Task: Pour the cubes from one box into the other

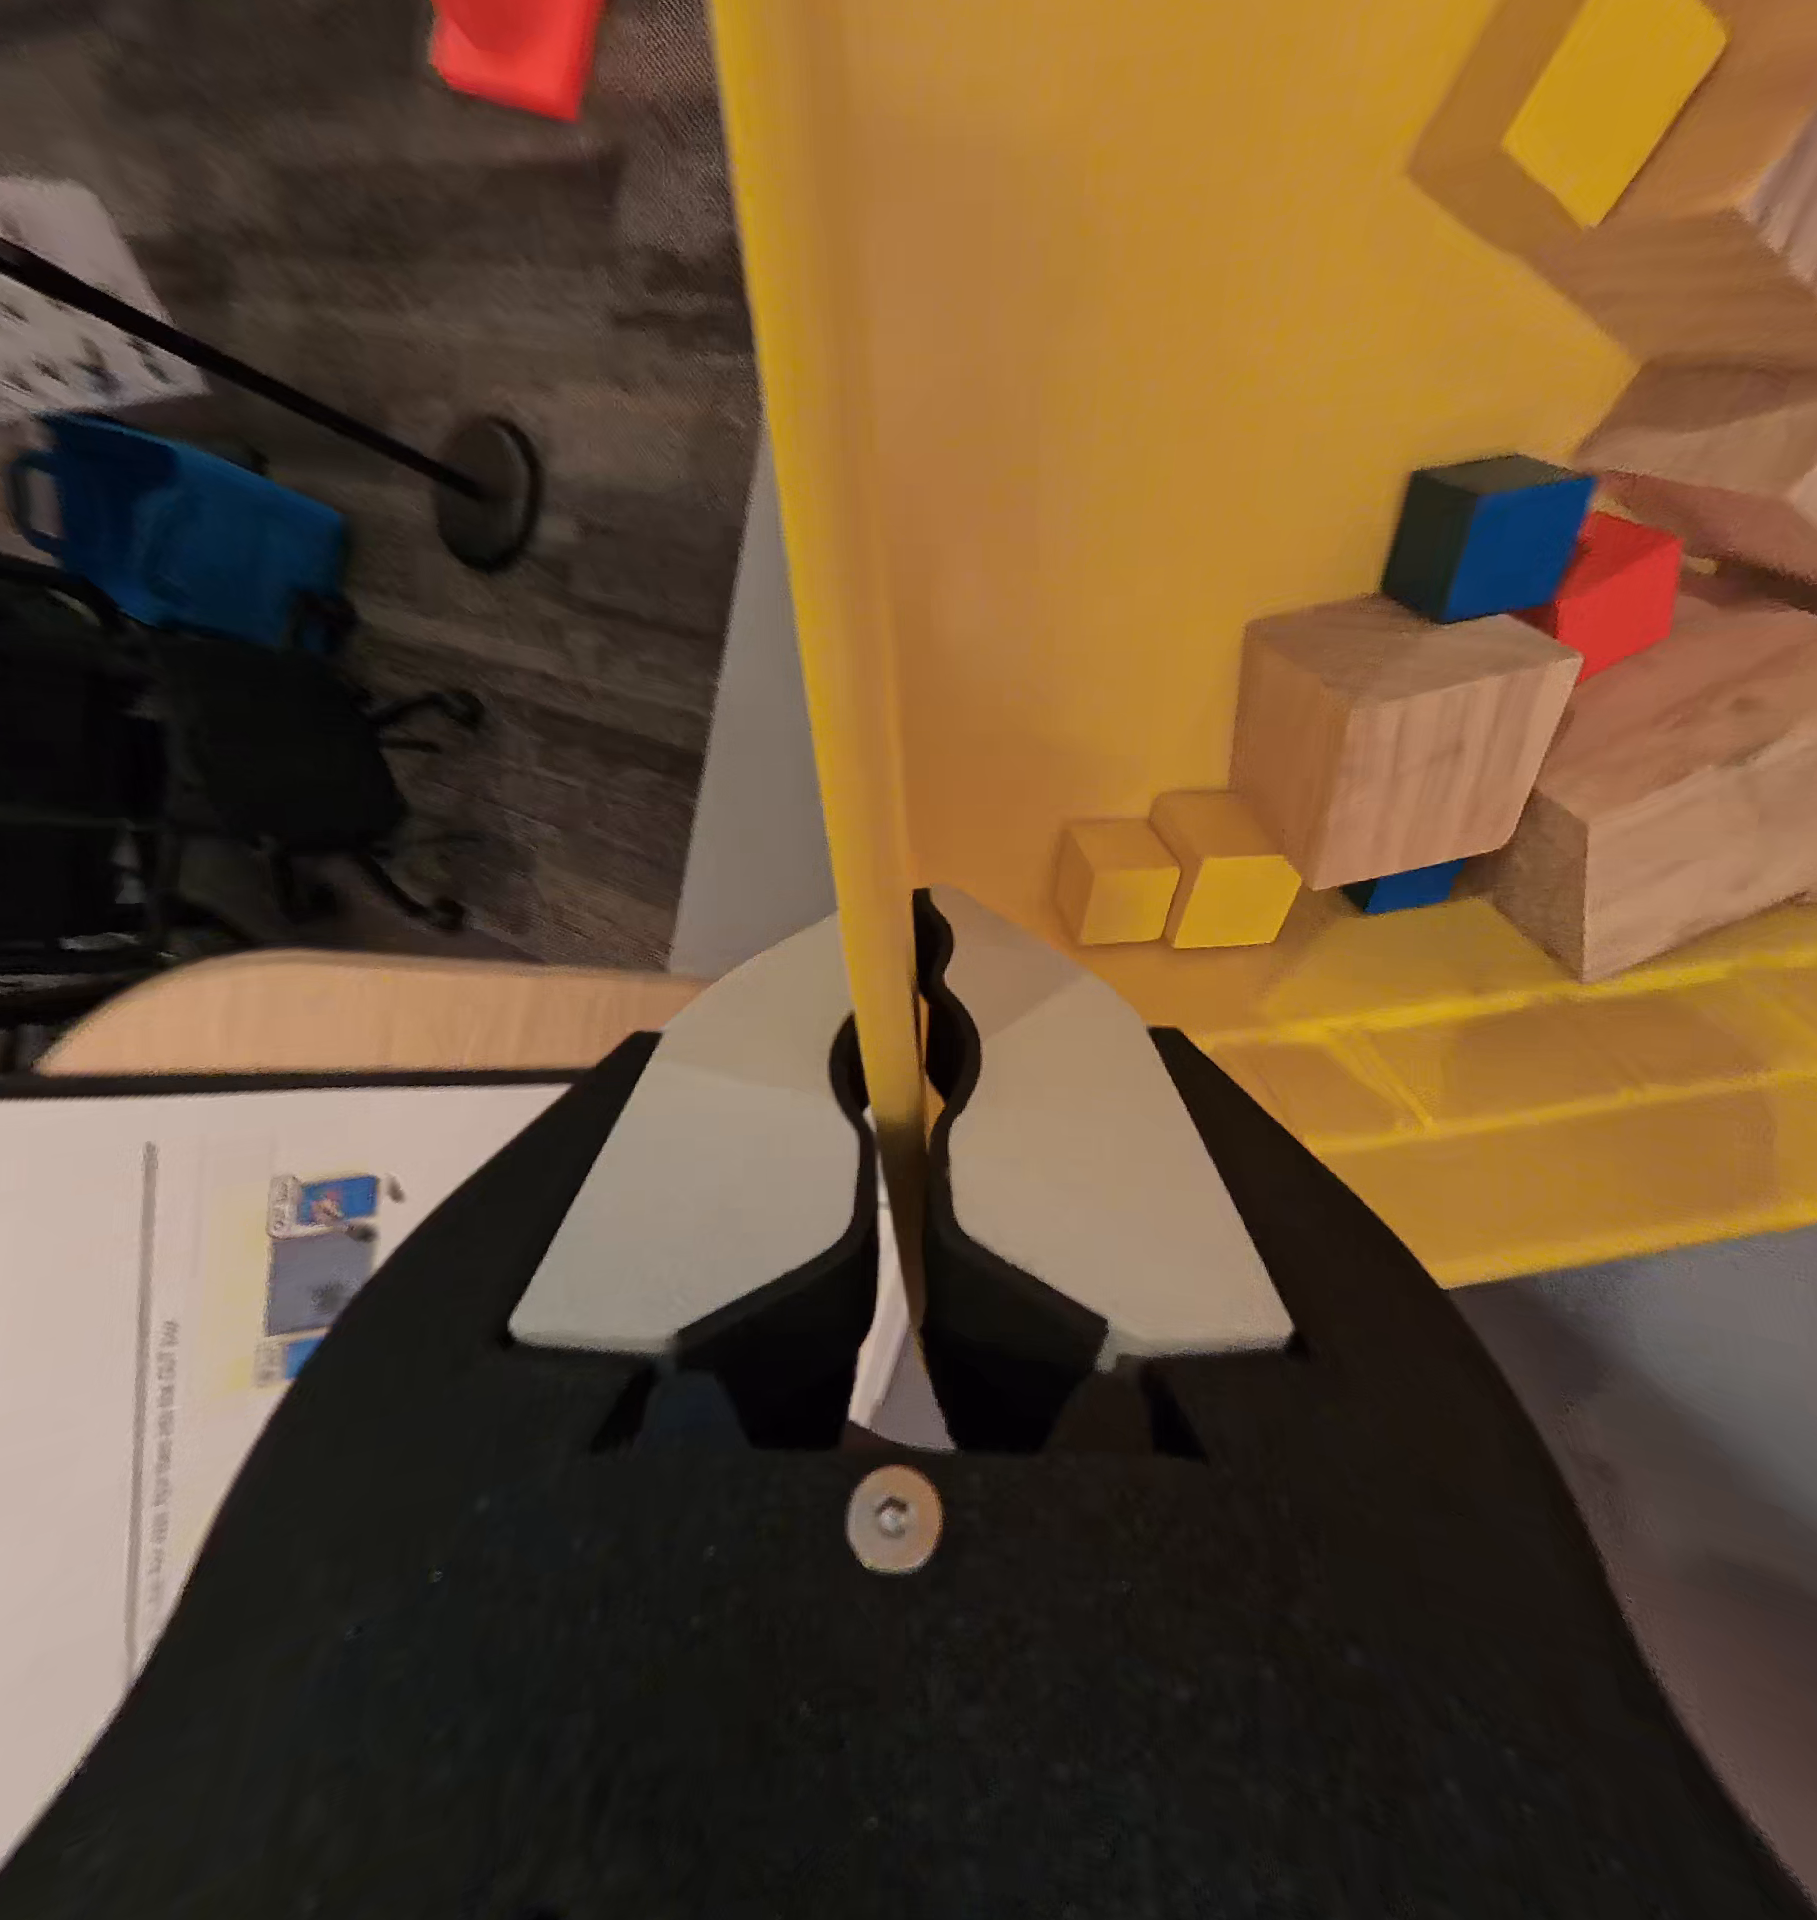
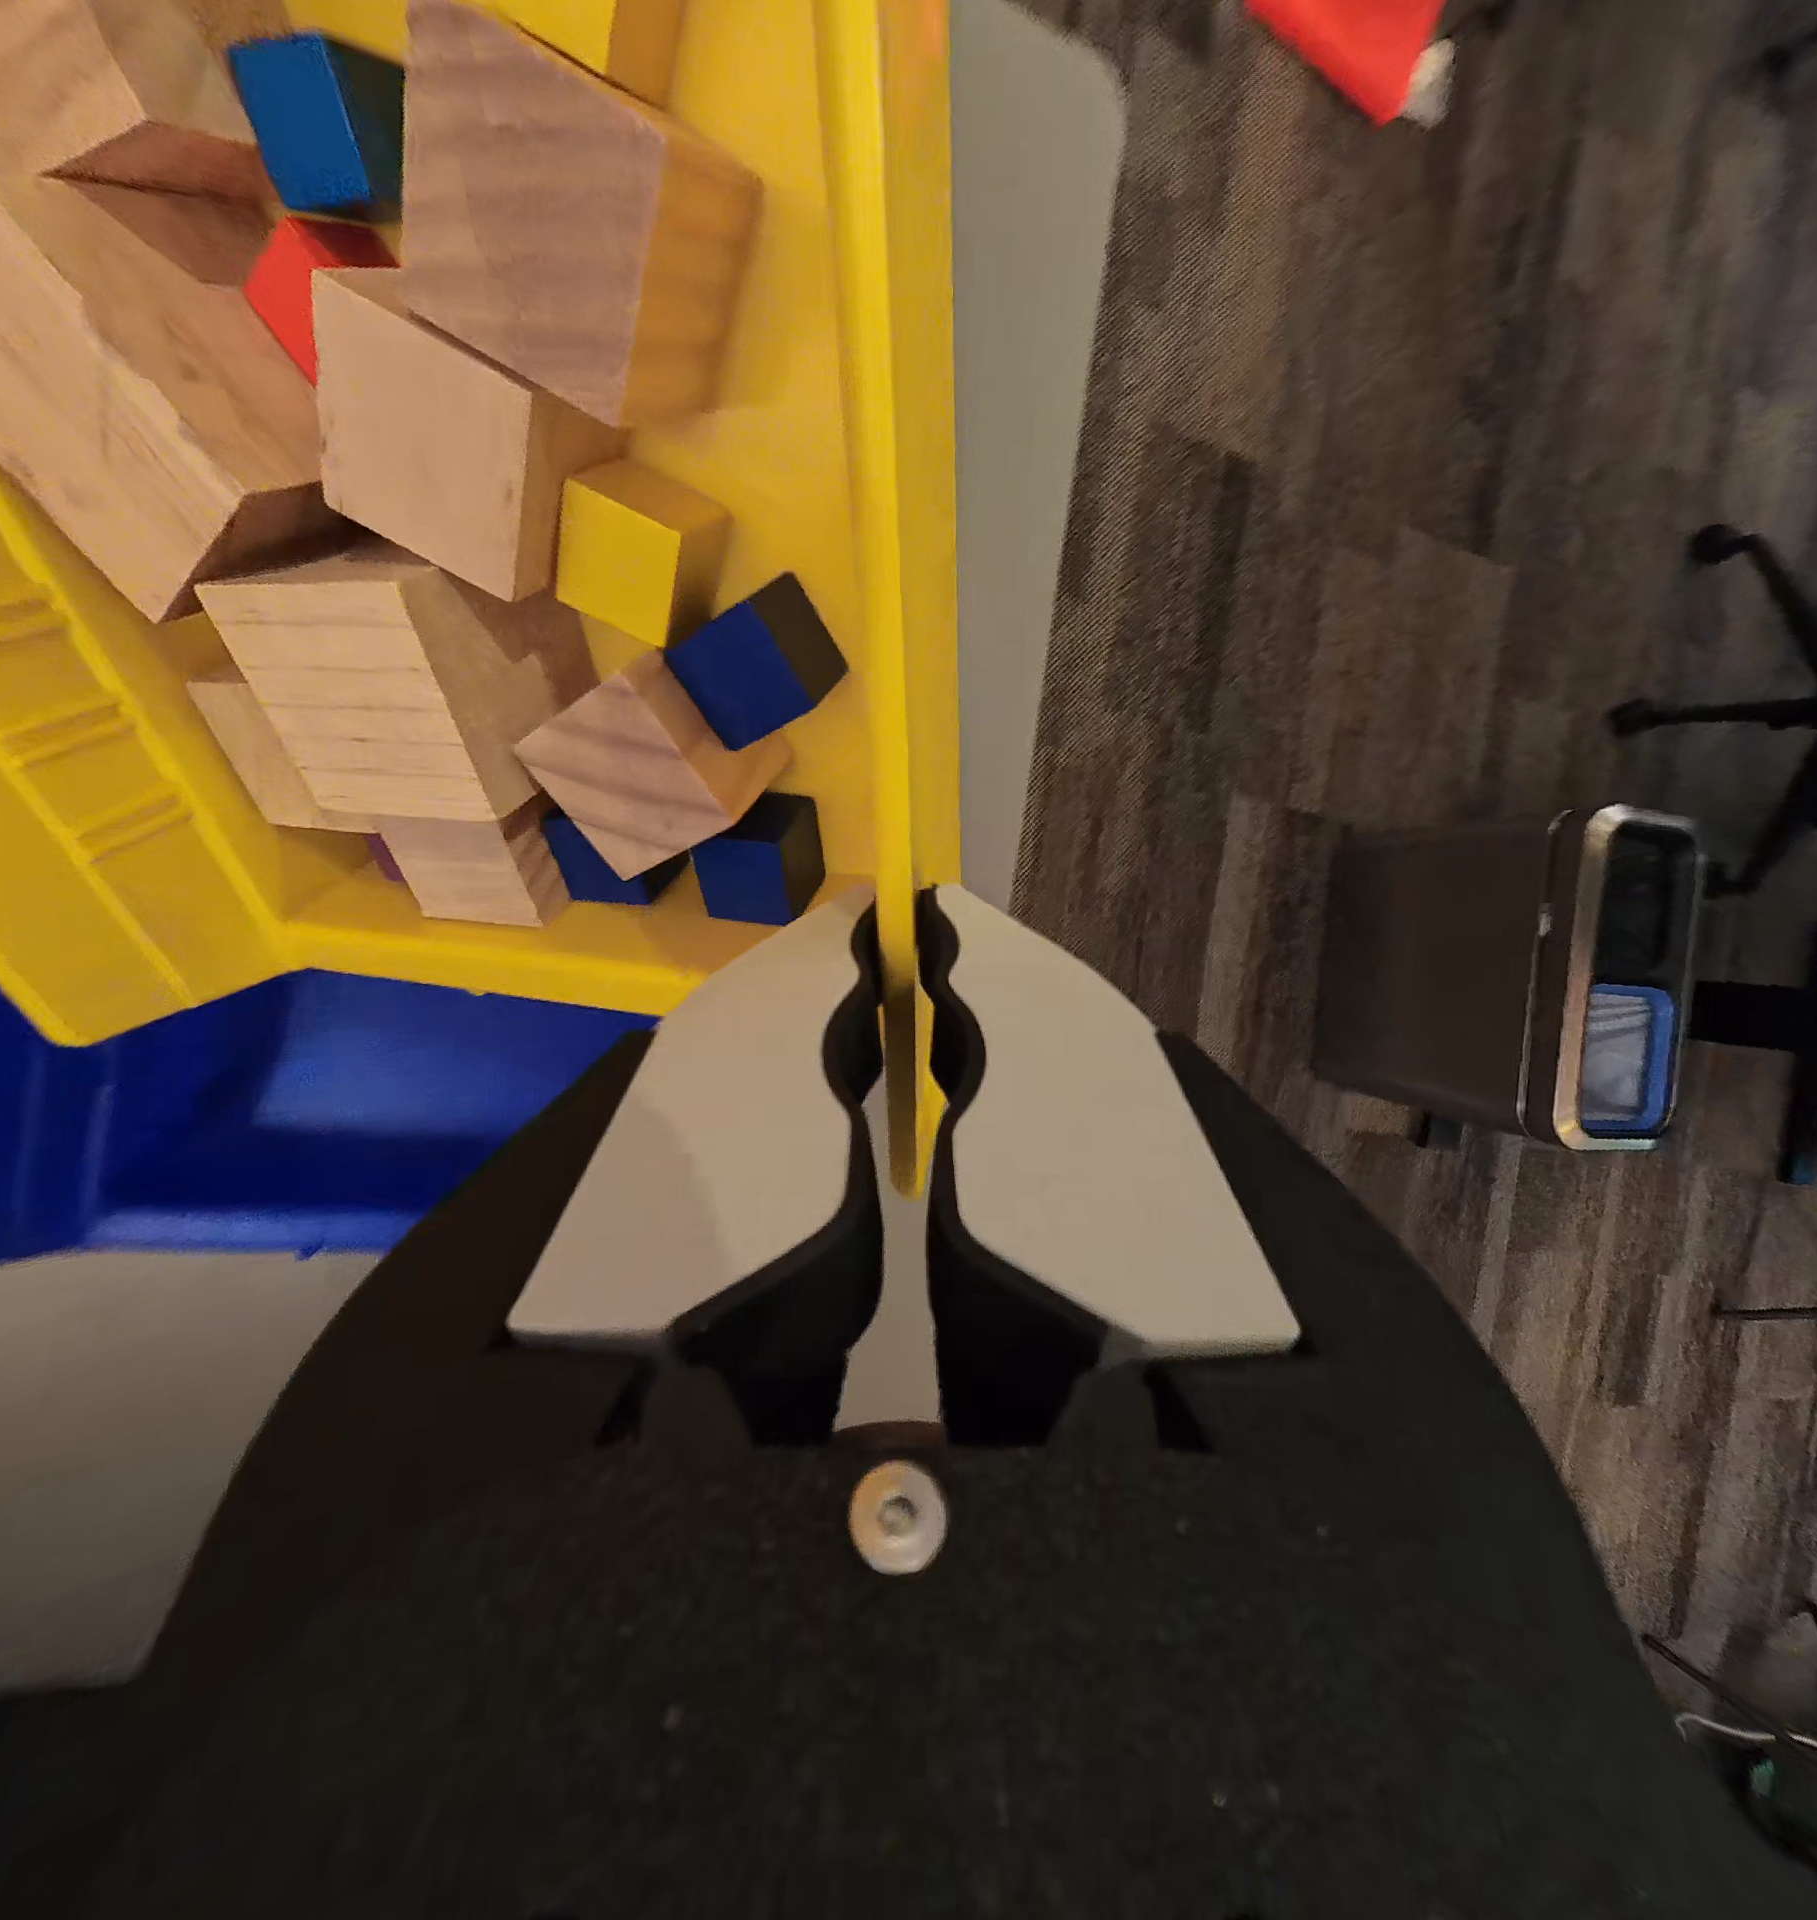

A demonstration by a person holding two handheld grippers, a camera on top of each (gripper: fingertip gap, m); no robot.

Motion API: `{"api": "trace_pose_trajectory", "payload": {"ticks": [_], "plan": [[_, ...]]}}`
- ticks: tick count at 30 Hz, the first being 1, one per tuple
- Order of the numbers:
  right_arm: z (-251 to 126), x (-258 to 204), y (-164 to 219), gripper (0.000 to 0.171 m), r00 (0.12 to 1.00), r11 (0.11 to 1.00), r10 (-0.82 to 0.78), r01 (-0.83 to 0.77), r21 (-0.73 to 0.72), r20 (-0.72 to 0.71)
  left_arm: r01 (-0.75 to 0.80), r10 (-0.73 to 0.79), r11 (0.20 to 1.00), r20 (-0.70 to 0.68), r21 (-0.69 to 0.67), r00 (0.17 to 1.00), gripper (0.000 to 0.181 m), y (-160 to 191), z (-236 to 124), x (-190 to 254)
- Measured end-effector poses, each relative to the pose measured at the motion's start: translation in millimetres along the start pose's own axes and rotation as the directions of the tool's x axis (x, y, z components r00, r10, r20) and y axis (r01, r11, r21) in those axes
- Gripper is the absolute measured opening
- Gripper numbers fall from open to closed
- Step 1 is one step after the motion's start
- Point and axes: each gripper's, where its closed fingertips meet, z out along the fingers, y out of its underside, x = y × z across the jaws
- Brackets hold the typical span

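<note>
Mid-pour: my left gripper [image 1: 899, 997] and right gripper [image 2: 902, 997] both clamp yellow box [image 2: 899, 416] walls; cubes [image 2: 447, 457] heaped inside; next I tip further over blue box [image 2: 260, 1101] below it.

Blue box [image 2: 260, 1101] mostly hidden behind yellow box [image 2: 104, 831]; wood cubes [image 1: 1766, 727] cropped at edge.

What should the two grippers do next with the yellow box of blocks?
Probably tip the yellow box a little further toward the blue box below it. Both grippers pinch opposite walls, the box is already tilted, and the cubes are still piled inside.
</note>
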Motion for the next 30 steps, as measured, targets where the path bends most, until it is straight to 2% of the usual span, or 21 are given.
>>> {"api": "trace_pose_trajectory", "payload": {"ticks": [5, 11, 17, 21, 26, 30], "plan": [[0.0, -1.4, 18.9, 0.004, 0.979, 0.987, 0.052, -0.021, 0.157, -0.197, -0.006, -0.013, 0.989, 0.123, 0.148, 0.992, 0.002, -23.4, 11.8, 3.9], [-22.0, -10.3, 41.3, 0.004, 0.895, 0.950, 0.153, -0.016, 0.313, -0.419, -0.035, -0.023, 0.927, 0.149, 0.374, 0.989, 0.002, -51.8, 13.3, 14.6], [-18.3, -19.5, 72.2, 0.004, 0.821, 0.938, 0.248, -0.072, 0.338, -0.515, -0.091, -0.031, 0.858, 0.227, 0.506, 0.973, 0.003, -69.4, 8.8, 33.5], [-22.4, -24.8, 84.4, 0.004, 0.757, 0.905, 0.342, -0.106, 0.412, -0.557, -0.081, -0.075, 0.818, 0.245, 0.570, 0.967, 0.004, -70.4, 1.2, 44.8], [-30.6, -36.6, 94.5, 0.004, 0.686, 0.857, 0.410, -0.064, 0.511, -0.601, -0.110, -0.124, 0.745, 0.298, 0.658, 0.947, 0.004, -63.5, -16.0, 53.6], [-28.0, -44.1, 98.1, 0.004, 0.668, 0.843, 0.419, -0.034, 0.537, -0.615, -0.113, -0.163, 0.700, 0.313, 0.705, 0.936, 0.004, -57.0, -23.3, 55.8]]}}
